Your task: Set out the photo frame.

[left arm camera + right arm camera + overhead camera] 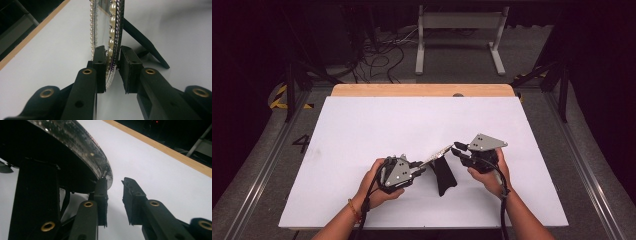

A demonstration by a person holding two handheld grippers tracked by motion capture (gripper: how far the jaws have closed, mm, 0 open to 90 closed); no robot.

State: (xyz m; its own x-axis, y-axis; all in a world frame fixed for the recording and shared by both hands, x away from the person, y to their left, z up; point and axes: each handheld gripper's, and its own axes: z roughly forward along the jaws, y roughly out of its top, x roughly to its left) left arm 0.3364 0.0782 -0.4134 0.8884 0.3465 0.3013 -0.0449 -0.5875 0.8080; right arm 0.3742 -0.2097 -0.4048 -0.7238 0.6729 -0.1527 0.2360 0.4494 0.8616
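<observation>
Near the front middle of the white table (362,125), a pearl-trimmed picture frame (438,152) was held tilted above the surface between the two grippers, its black easel stand (443,176) hanging down to the tabletop beneath it.

The left gripper (421,167), in the person's left hand (373,186), gripped the frame's near edge. From the left gripper view, the frame's rim (113,40) ran edge-on between the two black jaws, a row of large pearls and a fine silver bead chain along it. The left pad pressed on the rim, while a thin gap showed beside the right pad; the easel stand (147,45) slanted away to the right behind it.

The right gripper (456,148), in the right hand (490,175), sat at the frame's far end. In the right gripper view, its jaws stood apart with bare white table between them, and the frame's sparkling edge (100,167) rested just against the tip of the left jaw, outside the gap. Nothing was clamped there.

A light wooden strip (422,90) edged the far side of the table.
</observation>
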